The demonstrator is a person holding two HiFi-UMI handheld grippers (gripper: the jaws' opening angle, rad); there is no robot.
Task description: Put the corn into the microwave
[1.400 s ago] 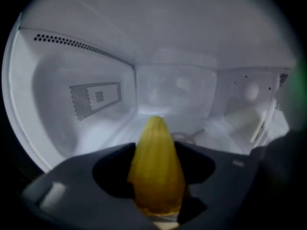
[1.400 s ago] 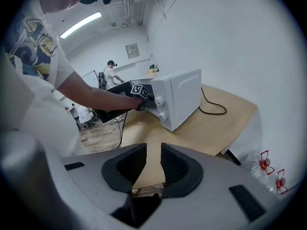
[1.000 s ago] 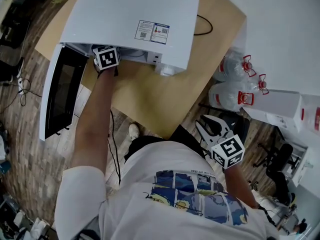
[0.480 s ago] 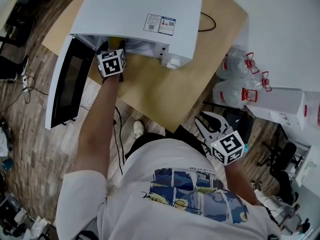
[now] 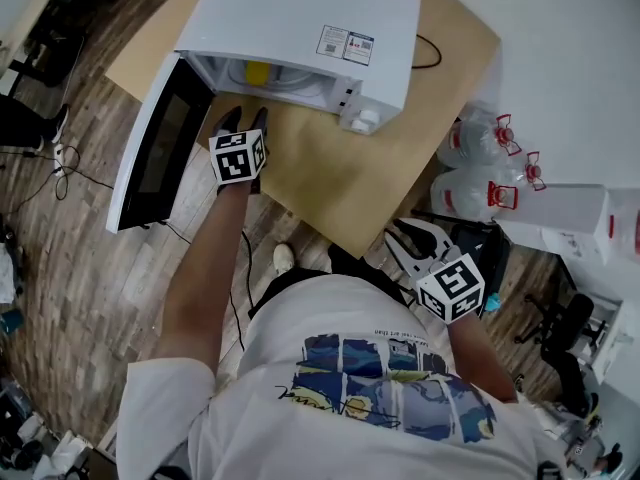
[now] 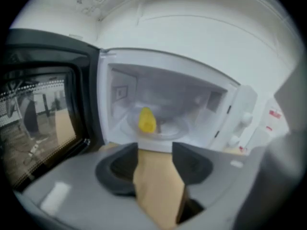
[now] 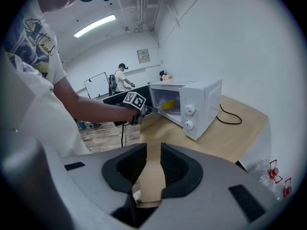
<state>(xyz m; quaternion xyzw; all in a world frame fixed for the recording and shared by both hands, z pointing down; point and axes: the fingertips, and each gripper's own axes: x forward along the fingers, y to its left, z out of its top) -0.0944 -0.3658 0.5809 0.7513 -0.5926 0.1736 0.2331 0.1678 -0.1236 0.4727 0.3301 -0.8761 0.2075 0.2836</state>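
The yellow corn [image 5: 257, 72] lies on the glass turntable inside the white microwave [image 5: 310, 18], whose door [image 5: 160, 153] hangs open to the left. In the left gripper view the corn [image 6: 147, 120] sits well beyond the jaws. My left gripper [image 5: 244, 120] hovers over the wooden table [image 5: 320, 183] just in front of the cavity; its jaws are closing and hold nothing. The left gripper [image 6: 156, 162] shows only bare table between its pads. My right gripper [image 5: 420, 240] stays near my body at the table's near edge, open and empty, as the right gripper view [image 7: 153, 164] confirms.
Two water jugs [image 5: 470, 138] with red caps and a white box [image 5: 560, 218] stand on the floor to the right. A black power cable [image 5: 430, 48] trails behind the microwave. The microwave's knobs [image 7: 189, 116] face me. A person [image 7: 122, 78] stands far off.
My left gripper has drawn back out of the microwave cavity toward me, empty, and the corn now shows inside. The right gripper has hardly shifted.
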